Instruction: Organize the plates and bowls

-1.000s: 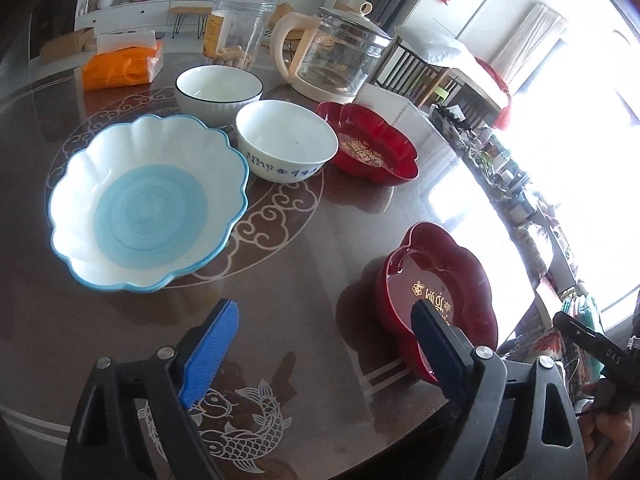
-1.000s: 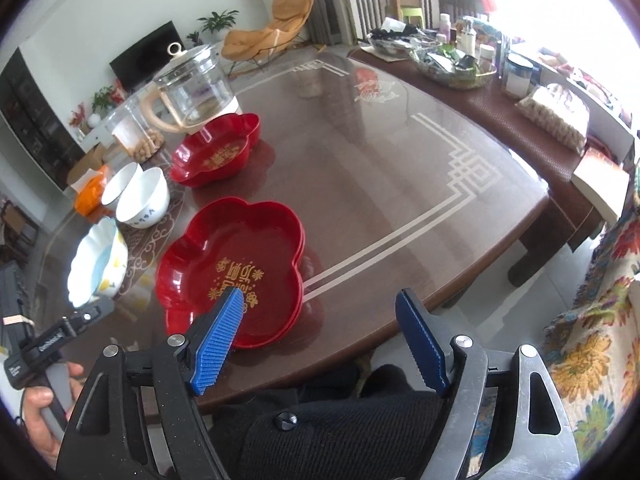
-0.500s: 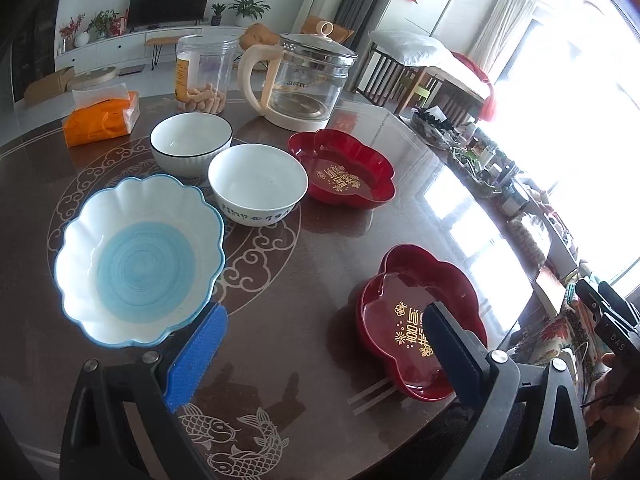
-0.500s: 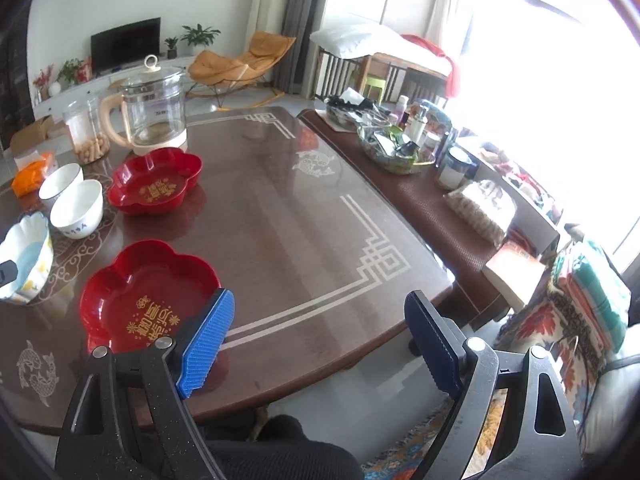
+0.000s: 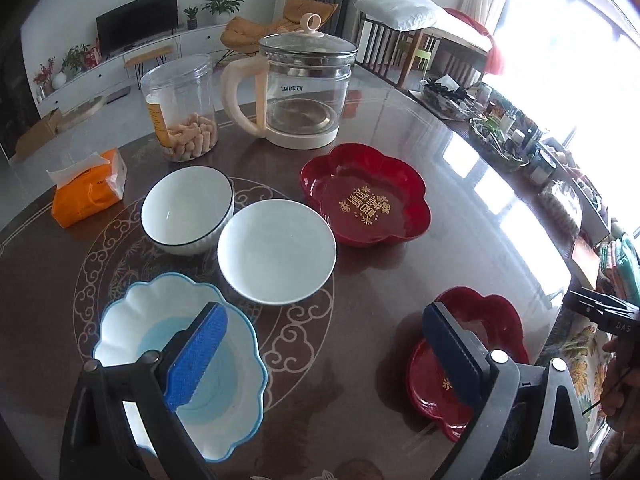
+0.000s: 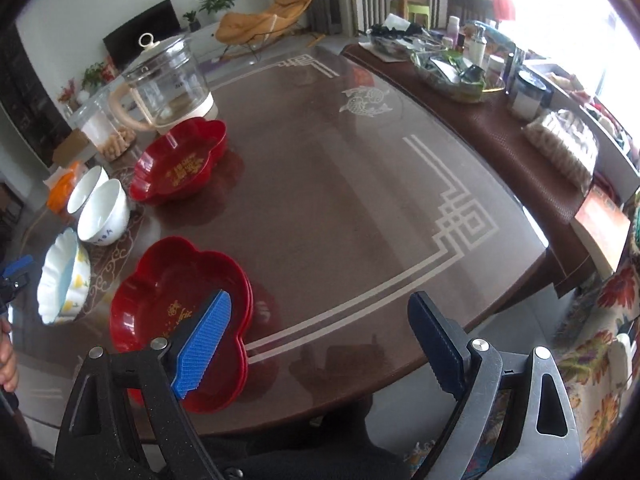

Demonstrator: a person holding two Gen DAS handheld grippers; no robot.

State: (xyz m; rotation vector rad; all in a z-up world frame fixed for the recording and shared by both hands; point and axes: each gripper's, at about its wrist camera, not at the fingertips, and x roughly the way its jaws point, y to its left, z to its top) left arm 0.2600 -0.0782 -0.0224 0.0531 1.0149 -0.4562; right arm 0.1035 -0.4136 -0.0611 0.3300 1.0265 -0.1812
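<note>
My left gripper (image 5: 320,364) hangs spread and empty above the table (image 5: 380,280), the scalloped blue bowl (image 5: 120,320) at its 8 o'clock. My right gripper (image 6: 320,340) is opening with nothing between its pads, the near red plate (image 6: 160,280) at its 9 o'clock. Both seem held high to pick a first piece.

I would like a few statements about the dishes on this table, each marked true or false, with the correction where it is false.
1. Two red flower-shaped dishes, the far one and the near one, are on the table. True.
2. The two white bowls are stacked together. False: the black-rimmed bowl and the plain white bowl stand side by side.
3. The left gripper holds the blue scalloped bowl. False: it is open and holds nothing.
4. The glass kettle has its lid on. True.
5. The clear jar is empty. False: snack sticks lie at its bottom.
</note>
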